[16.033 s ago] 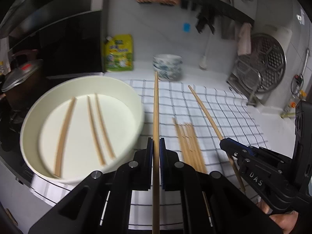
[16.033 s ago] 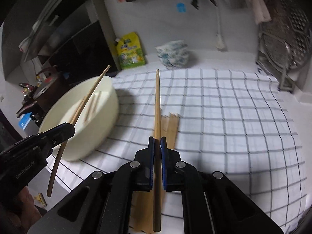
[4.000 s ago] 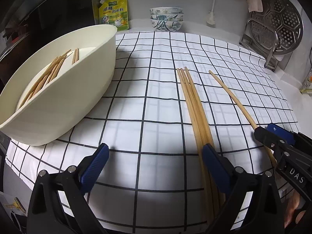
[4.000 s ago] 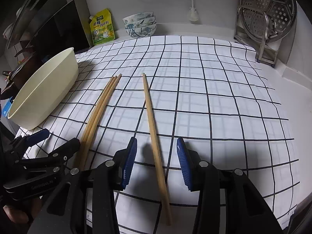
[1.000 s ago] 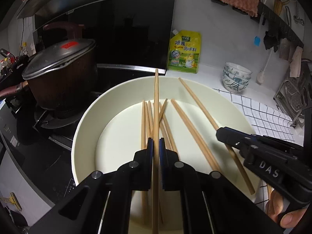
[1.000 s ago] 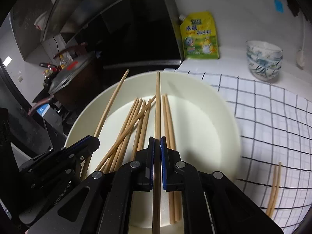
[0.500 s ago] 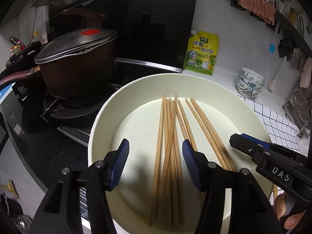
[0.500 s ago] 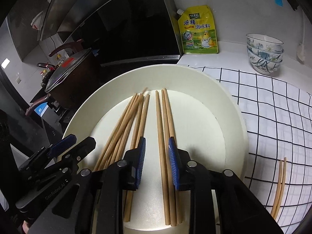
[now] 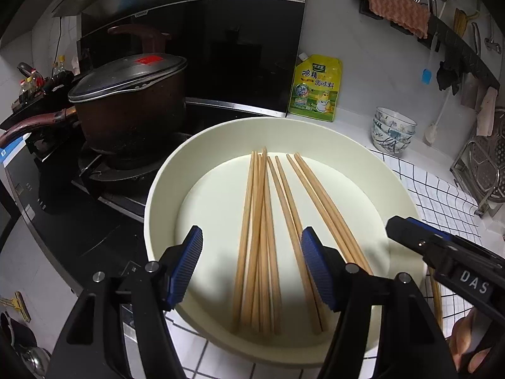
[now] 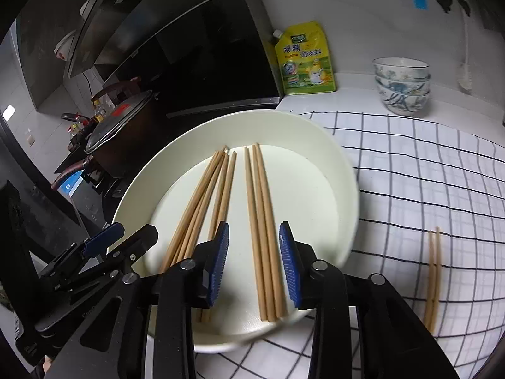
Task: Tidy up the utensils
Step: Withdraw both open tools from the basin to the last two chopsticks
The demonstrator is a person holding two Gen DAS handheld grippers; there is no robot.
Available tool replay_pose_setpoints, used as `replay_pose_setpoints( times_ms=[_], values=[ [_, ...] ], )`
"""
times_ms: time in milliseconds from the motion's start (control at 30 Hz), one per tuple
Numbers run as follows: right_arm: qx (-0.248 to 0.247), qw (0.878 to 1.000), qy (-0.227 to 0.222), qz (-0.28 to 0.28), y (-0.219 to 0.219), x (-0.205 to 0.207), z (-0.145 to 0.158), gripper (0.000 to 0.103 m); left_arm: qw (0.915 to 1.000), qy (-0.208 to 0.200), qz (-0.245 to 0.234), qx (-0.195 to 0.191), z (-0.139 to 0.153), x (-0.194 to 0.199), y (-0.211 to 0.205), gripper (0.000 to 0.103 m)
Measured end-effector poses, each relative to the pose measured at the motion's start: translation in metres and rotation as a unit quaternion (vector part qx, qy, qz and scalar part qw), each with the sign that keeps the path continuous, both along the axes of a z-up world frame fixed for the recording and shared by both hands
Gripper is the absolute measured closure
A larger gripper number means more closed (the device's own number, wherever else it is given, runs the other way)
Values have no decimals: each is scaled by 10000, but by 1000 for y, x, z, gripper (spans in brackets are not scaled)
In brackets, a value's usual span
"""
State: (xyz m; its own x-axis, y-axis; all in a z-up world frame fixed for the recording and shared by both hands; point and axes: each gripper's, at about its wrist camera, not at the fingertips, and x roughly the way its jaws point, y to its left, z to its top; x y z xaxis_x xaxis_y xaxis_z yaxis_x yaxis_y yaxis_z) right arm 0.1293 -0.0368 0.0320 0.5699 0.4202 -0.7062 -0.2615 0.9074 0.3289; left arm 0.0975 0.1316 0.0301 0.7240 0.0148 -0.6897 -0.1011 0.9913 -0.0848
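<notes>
Left wrist view: the left gripper (image 9: 252, 270), just opened and holding nothing, is hovering over the bowl (image 9: 164, 186), where the chopsticks (image 9: 262, 233) are lying lengthwise along its pointing line.

Right wrist view: the right gripper (image 10: 254, 263), jaws likewise just parted and empty, is hanging above the bowl; the last pair (image 10: 432, 271) is lying on the cloth (image 10: 426, 170) to its right, nearer this hand, long axis running away from the camera.

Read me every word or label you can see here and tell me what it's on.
"DAS": on the right gripper.
"鸡精调味料": on the yellow pouch; its smaller print is too small to read.
Red sticker on the pot lid: unreadable.
Embossed lettering on the left gripper: mostly hidden.
</notes>
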Motion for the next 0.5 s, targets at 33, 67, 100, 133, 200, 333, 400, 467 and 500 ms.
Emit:
replay_pose_setpoints(
  times_ms=[33, 67, 100, 133, 200, 333, 400, 467, 500],
  values=[
    [-4, 10000, -24, -31, -3, -3, 2, 70, 10000, -6, -12, -12, 0, -2, -2, 39],
    [-14, 9999, -59, -85, -8, -8, 4, 70, 10000, -4, -27, -17, 0, -5, -4, 39],
    [-16, 9999, -80, -123, -12, -11, 5, 70, 10000, 4, -51, -23, 0, -7, -7, 39],
    [-5, 9998, -102, -169, -18, -15, 7, 69, 10000, 10, -73, -32, 0, -9, -10, 39],
    [11, 9996, -143, -263, -29, -23, 9, 65, 9999, 18, -124, -46, 0, -15, -17, 37],
    [-21, 9988, -195, -446, -51, -38, 10, 58, 9997, 9, -254, -59, 2, -27, -33, 32],
    [-76, 9984, -201, -524, -62, -44, 9, 58, 9994, 23, -330, -58, 1, -33, -42, 30],
    [-138, 9978, -203, -617, -75, -52, 8, 58, 9991, 65, -414, -115, 0, -38, -50, 30],
    [-167, 9973, -204, -688, -83, -56, 7, 57, 9988, 78, -461, -165, 0, -41, -55, 29]
  ],
)
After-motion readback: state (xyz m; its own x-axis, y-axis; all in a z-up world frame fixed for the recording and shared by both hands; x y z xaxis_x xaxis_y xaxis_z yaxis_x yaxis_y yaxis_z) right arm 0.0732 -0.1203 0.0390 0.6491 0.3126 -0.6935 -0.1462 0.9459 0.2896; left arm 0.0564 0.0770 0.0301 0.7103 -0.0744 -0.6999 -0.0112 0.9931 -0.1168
